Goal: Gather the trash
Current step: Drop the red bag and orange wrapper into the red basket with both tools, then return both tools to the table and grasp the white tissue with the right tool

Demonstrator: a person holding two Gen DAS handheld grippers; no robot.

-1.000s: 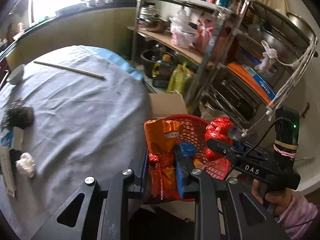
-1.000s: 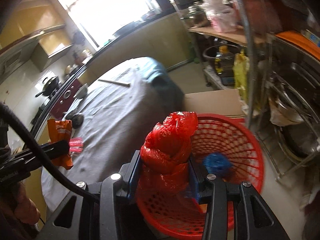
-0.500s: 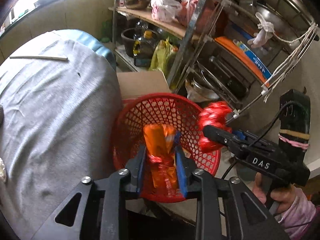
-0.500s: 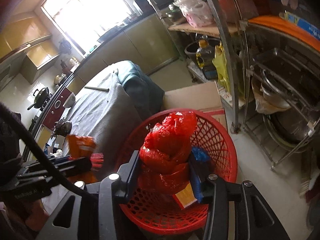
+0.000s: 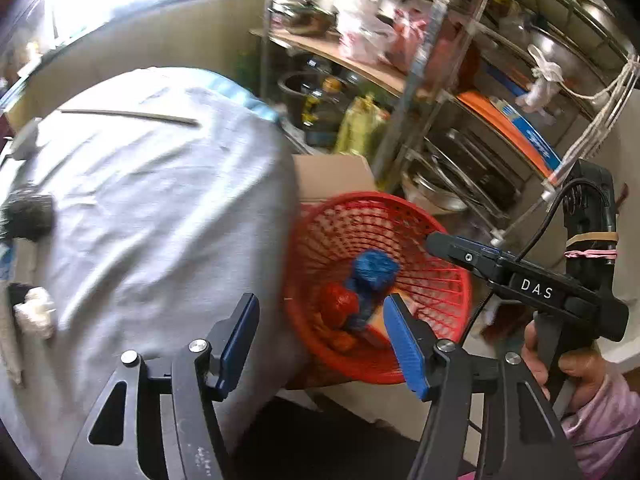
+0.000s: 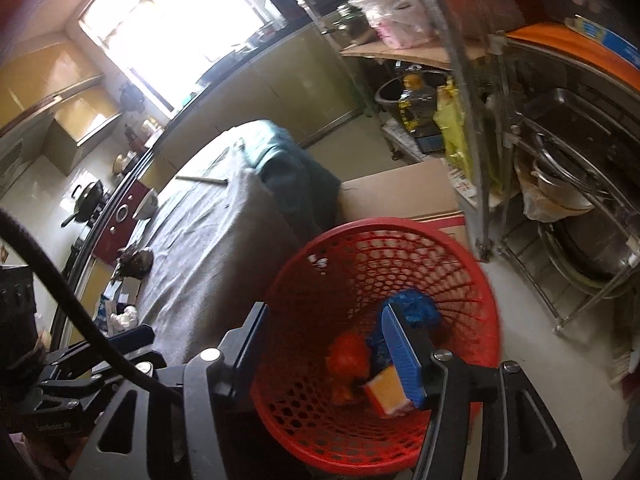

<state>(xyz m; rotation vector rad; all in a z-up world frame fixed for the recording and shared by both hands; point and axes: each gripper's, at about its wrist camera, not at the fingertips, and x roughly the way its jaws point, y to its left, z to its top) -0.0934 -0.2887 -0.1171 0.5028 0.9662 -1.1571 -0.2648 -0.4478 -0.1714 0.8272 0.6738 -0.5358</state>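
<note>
Red bag (image 6: 347, 354) and orange wrapper, previously gripped, now in basket (image 6: 476, 280).

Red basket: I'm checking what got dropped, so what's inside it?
The red basket holds a blue bag, a red bag and an orange packet. Anything beneath them is hidden.

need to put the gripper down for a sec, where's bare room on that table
The widest bare stretch of the grey tablecloth runs between the long stick at the far side and the near edge beside the red basket. The left rim is crowded: a dark clump, a white wad and packets.
</note>
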